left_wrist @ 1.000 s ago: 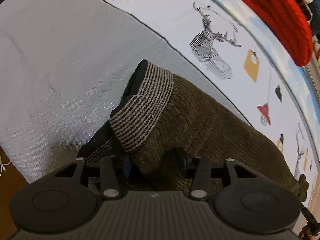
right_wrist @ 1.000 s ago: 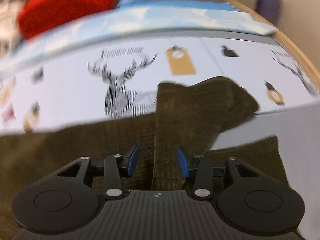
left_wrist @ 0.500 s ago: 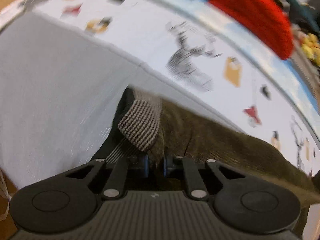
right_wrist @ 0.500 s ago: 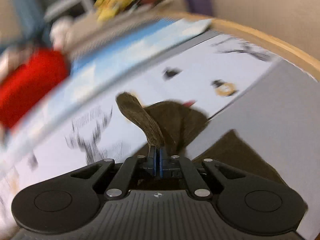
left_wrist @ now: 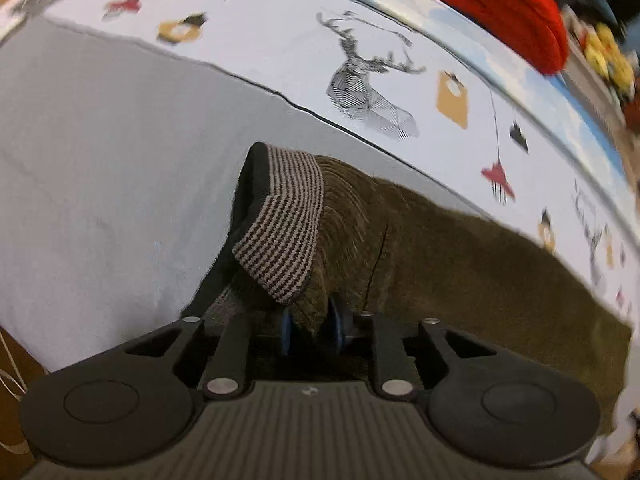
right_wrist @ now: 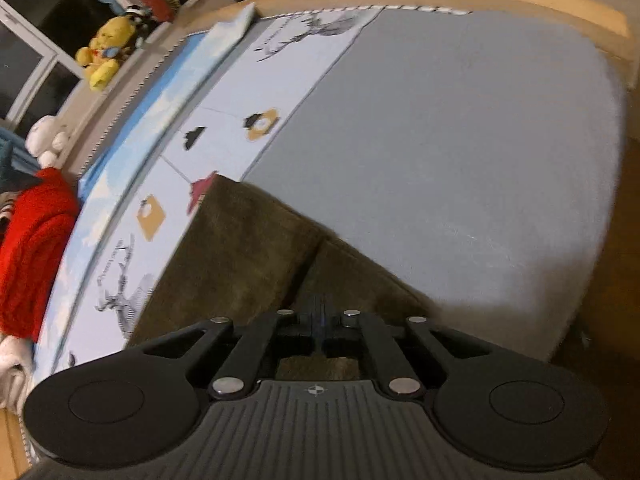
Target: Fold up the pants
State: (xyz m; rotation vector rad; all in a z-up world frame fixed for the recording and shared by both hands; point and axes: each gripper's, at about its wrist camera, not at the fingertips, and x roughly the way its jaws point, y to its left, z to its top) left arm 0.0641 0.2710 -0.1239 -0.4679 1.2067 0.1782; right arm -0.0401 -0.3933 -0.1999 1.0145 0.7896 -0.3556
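Observation:
Olive-brown corduroy pants (left_wrist: 440, 264) lie on a grey sheet (left_wrist: 100, 160), their striped waistband (left_wrist: 288, 220) turned up and outward. My left gripper (left_wrist: 310, 326) has a bunch of the fabric just below the waistband between its blue pads. Its jaws are opening slightly, though the pads still press on the cloth. In the right wrist view the pants (right_wrist: 240, 260) spread out under my right gripper (right_wrist: 319, 320). Its pads are shut together where a crease of the fabric runs in. How much cloth it pinches is hidden.
A white cover printed with deer (left_wrist: 368, 92) borders the grey sheet (right_wrist: 460, 140). A red knit garment (right_wrist: 36, 248), white plush and a yellow plush toy (right_wrist: 104, 52) lie along the far side. A wooden bed frame (right_wrist: 480, 4) curves round the mattress edge.
Both grippers went from open around the pants to closed on them. The right one then swung sideways and rolled, carrying its end of the pants. The left one rose only slightly.

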